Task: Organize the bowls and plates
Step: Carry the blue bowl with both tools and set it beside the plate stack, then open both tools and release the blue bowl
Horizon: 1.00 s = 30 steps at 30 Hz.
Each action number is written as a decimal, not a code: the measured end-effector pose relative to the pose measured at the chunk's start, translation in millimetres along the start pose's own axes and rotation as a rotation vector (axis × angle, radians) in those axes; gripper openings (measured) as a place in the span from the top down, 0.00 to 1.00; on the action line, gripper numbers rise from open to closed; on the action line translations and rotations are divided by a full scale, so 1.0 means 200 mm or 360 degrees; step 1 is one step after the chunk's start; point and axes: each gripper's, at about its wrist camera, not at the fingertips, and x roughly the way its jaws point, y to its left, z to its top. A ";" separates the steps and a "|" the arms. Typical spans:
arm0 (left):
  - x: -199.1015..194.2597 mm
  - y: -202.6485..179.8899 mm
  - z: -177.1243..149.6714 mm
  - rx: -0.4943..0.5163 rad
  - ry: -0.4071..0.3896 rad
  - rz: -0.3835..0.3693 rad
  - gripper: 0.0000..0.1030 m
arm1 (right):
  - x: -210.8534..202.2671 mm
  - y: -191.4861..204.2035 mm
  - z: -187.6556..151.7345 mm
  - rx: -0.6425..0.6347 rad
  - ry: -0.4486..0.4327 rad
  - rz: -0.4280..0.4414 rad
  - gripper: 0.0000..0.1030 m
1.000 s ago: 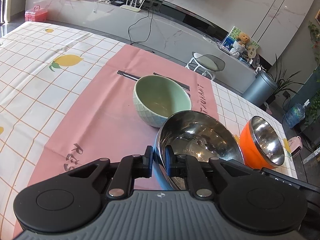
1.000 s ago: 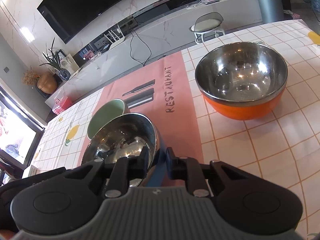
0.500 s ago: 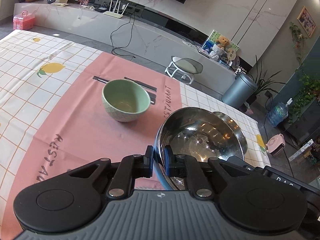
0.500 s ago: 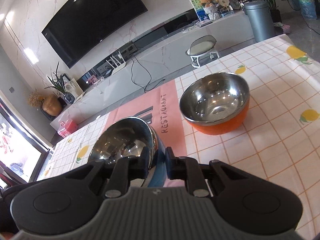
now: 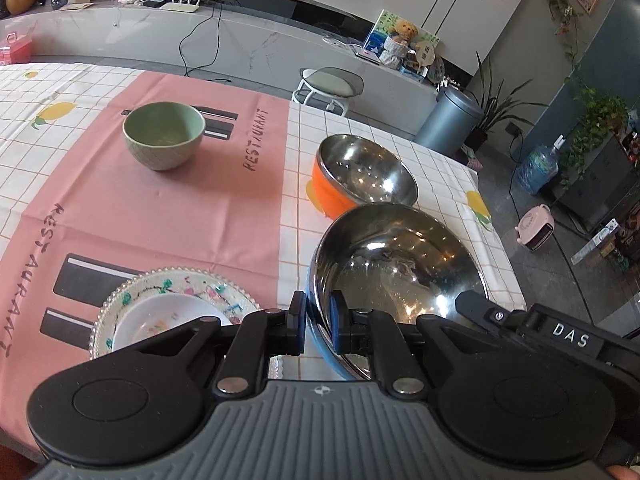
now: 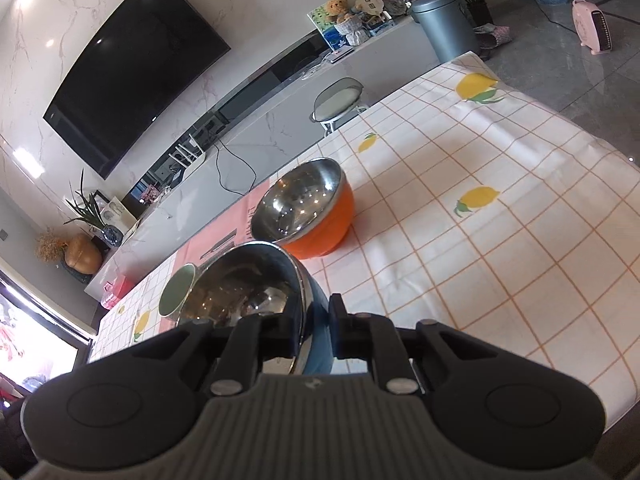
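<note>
- Blue bowl (image 5: 400,268) with shiny steel inside, held up off the table by both tools at once, tilted, directly ahead of each.
- Left gripper (image 5: 318,326) clamped on the near rim of the blue bowl, one finger (image 5: 297,322) outside the wall, the other inside.
- Right gripper (image 6: 316,322) clamped on the opposite rim of the same bowl, one finger (image 6: 338,326) on the blue outer wall, the other inside against the steel; body of this tool visible at lower right in the left view, marked with white letters.
- Orange bowl (image 5: 362,176) with steel inside, resting on the tablecloth (image 6: 480,248) just beyond the blue bowl, partly hidden behind its far rim in the left view; gap or contact between them not clear.
- Green bowl (image 5: 164,134), upright and empty, well ahead and to the left of the left gripper, standing on the pink placemat (image 5: 180,208).
- Clear beaded plate (image 5: 176,286) with colourful dabs, close in on the left of the left gripper, carrying a small white dish (image 5: 160,320); both partly hidden behind the tool's body.
- White checked tablecloth with lemon prints spreading ahead and to the right of the right gripper.
- Beyond the table: round stool (image 5: 330,84), grey bin (image 5: 450,118), long marble counter (image 5: 240,44), wall television (image 6: 132,68).
</note>
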 end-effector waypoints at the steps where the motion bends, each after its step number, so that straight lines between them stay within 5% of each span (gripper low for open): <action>1: 0.00 -0.02 -0.02 0.0017 0.0007 0.0017 0.88 | -0.01 -0.01 0.00 0.0003 -0.0006 0.0004 0.87; 19: 0.08 -0.17 -0.17 0.0103 0.0191 0.0129 0.87 | 0.08 -0.10 -0.03 -0.0172 0.0262 -0.0323 0.87; 30: 0.11 -0.16 -0.20 0.0052 0.0289 0.0145 0.87 | 0.07 -0.09 -0.03 -0.0185 0.0289 -0.0343 0.84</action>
